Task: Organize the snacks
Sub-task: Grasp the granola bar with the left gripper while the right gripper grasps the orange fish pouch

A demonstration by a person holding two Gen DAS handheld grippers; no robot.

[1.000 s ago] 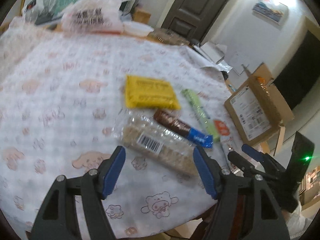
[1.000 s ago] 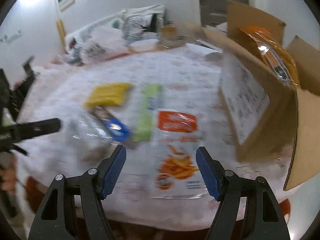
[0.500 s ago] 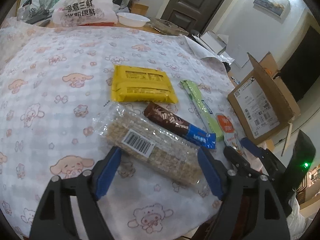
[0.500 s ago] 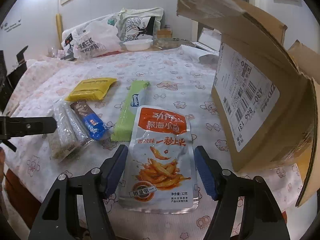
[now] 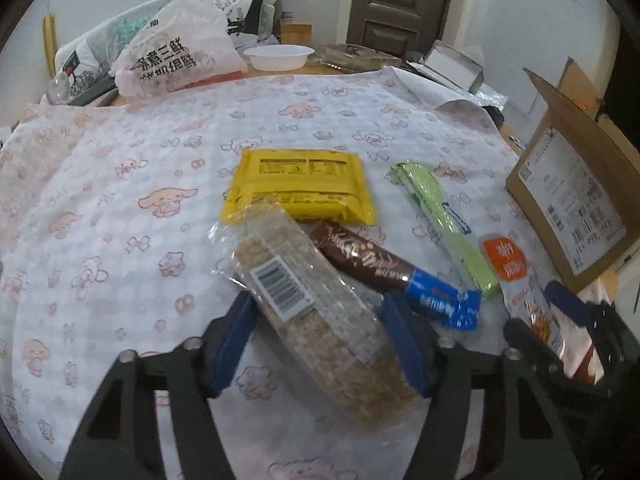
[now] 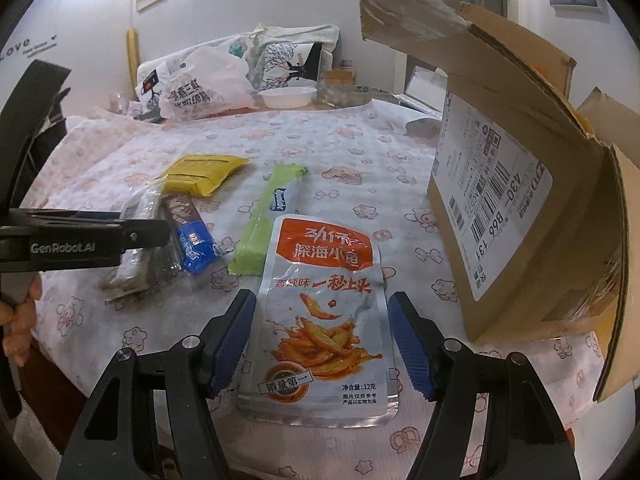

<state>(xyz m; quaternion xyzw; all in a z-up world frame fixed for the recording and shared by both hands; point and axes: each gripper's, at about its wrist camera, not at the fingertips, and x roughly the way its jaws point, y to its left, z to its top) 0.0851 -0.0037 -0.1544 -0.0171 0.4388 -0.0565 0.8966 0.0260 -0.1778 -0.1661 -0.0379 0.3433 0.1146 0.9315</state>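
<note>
Since half a second ago I am seeing both tools creeping forward: the left tool (image 5: 320, 344) is now straddling the near end of the clear-wrapped oat bar pack (image 5: 316, 312), spread and not yet pinching, while the right tool (image 6: 322, 344) is sitting spread around the lower part of the fish snack pouch (image 6: 324, 312) at the bottom centre of its view. I am judging this as the pick-up step for two snacks at once; next I am expecting to close each tool on its packet and lift toward the cardboard box (image 6: 520, 184) at the right of the frame. Flat pouches are lying tight to the desk (image 5: 120, 200), so getting a fingertip under an edge is looking tricky. Left behind in the middle are the yellow packet (image 5: 300, 184), the brown-and-blue bar (image 5: 392, 276) and the green stick pack (image 5: 440, 220). Whatever the box is holding, I cannot tell; its inside is hidden here.
</note>
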